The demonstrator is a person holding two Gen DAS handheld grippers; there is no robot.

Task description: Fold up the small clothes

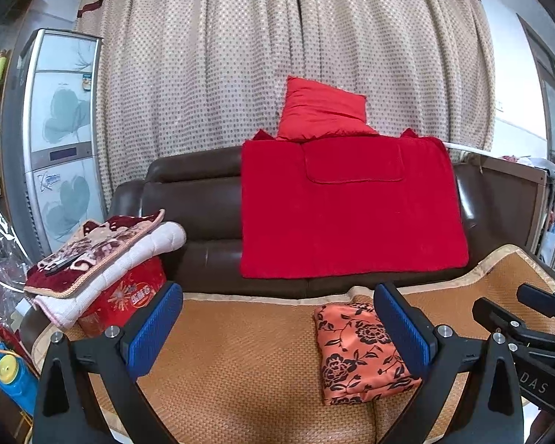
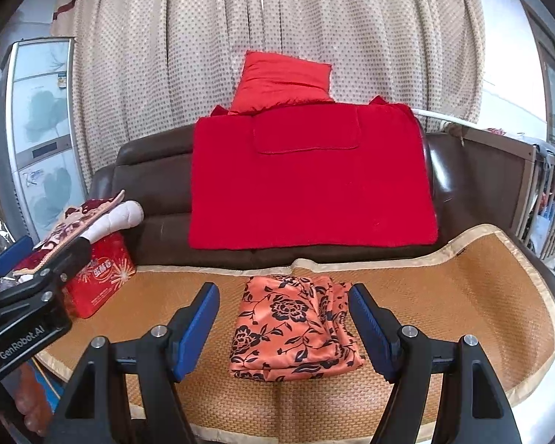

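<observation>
An orange garment with black flowers (image 2: 294,312) lies folded into a small rectangle on the woven mat (image 2: 462,296) covering the sofa seat. In the left wrist view the garment (image 1: 355,355) sits right of centre, partly behind the right finger. My left gripper (image 1: 277,327) is open and empty, held above the mat to the left of the garment. My right gripper (image 2: 283,323) is open and empty, its blue pads (image 2: 198,327) standing either side of the garment and nearer the camera. Each gripper shows at the edge of the other's view.
A red blanket (image 2: 310,181) hangs over the brown sofa back with a red pillow (image 2: 283,83) on top. A red box (image 1: 125,299) under folded blankets (image 1: 96,255) stands at the mat's left end. A cabinet (image 1: 61,129) stands far left, a wooden crib (image 2: 547,199) right.
</observation>
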